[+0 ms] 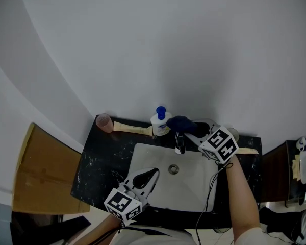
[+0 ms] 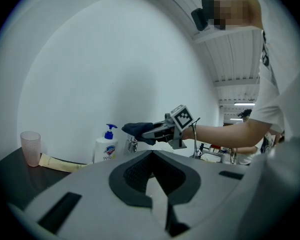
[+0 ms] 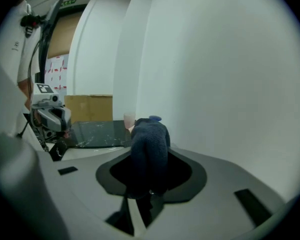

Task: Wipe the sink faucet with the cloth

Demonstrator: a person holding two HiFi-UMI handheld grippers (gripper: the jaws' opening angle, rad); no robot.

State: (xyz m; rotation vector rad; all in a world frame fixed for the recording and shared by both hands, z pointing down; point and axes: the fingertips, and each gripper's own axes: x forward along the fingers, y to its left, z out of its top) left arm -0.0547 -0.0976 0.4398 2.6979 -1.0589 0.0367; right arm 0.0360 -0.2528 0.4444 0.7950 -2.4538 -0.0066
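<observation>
The right claw (image 1: pixel 189 128) is clamped on the cloth (image 1: pixel 179 122); in its own view the dark cloth (image 3: pixel 150 149) fills the gap between the jaws and bulges out past their tips. The faucet (image 1: pixel 180 145) stands just below the cloth at this claw's tip; whether the two touch I cannot tell. The soap bottle (image 1: pixel 160 122) is just beyond the cloth, to the claw's left; the cup (image 1: pixel 104 122) is farther along the same line, at the far corner of the counter (image 1: pixel 99 160); a box (image 1: pixel 43 172) lies beyond the counter's end.

The left claw (image 1: pixel 149 176) hangs over the near left part of the sink (image 1: pixel 143 154), well apart from the right one; its jaws are together with nothing between them. Straight ahead of it the faucet (image 2: pixel 132 145) rises with the cloth (image 2: pixel 136 129) just above; the right claw (image 2: pixel 157 130) reaches in from its right; the soap bottle (image 2: pixel 106 148) is ahead and to its left, the cup (image 2: pixel 30 148) farther left.
</observation>
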